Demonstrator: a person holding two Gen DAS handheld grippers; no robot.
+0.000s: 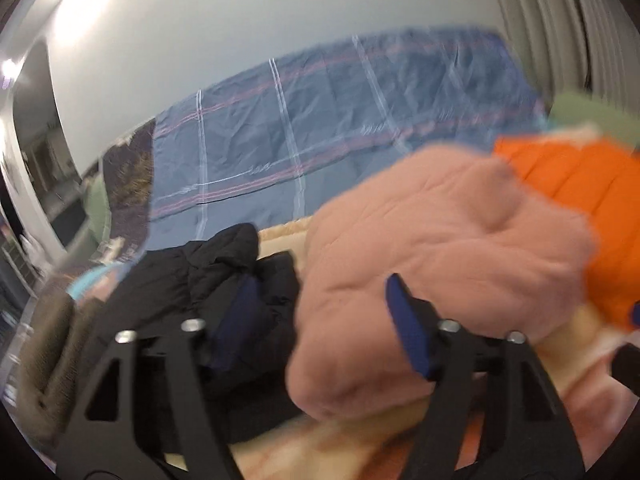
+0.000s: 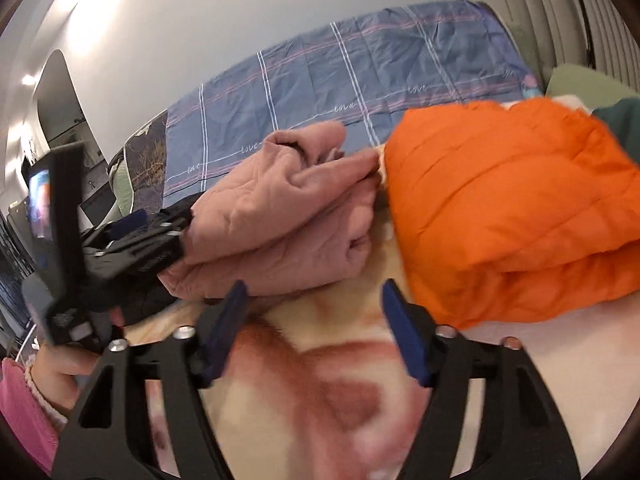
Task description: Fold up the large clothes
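From the left wrist camera, the left gripper (image 1: 320, 312) has its two blue-padded fingers (image 1: 408, 328) spread wide, and a bundled pink quilted garment (image 1: 440, 248) bulges into the gap between them. The left pad is largely hidden by dark cloth, and the frame is blurred, so I cannot tell whether the jaws are actually pinching the pink fabric or merely lying against it. Just left of the pink bundle lies a crumpled black puffy jacket (image 1: 192, 276), touching it. Behind and to the right sits a folded orange quilted jacket (image 1: 580, 184). All of these rest on a cream and rust patterned fleece blanket (image 1: 360, 432), and beyond it stretches a blue plaid bedsheet with pink and white stripes (image 1: 320, 120).

From the right wrist camera, the right gripper (image 2: 316, 320) hangs over the blanket (image 2: 320, 392) with its jaws released and nothing between them. The pink garment (image 2: 280, 216) lies just ahead of its fingertips, the orange jacket (image 2: 500, 208) just beside it on the right. At the left, the left gripper (image 2: 132, 248) reaches against the pink bundle's edge, held by a hand (image 2: 60, 372) in a pink sleeve. The bedsheet (image 2: 320, 92) fills the background.
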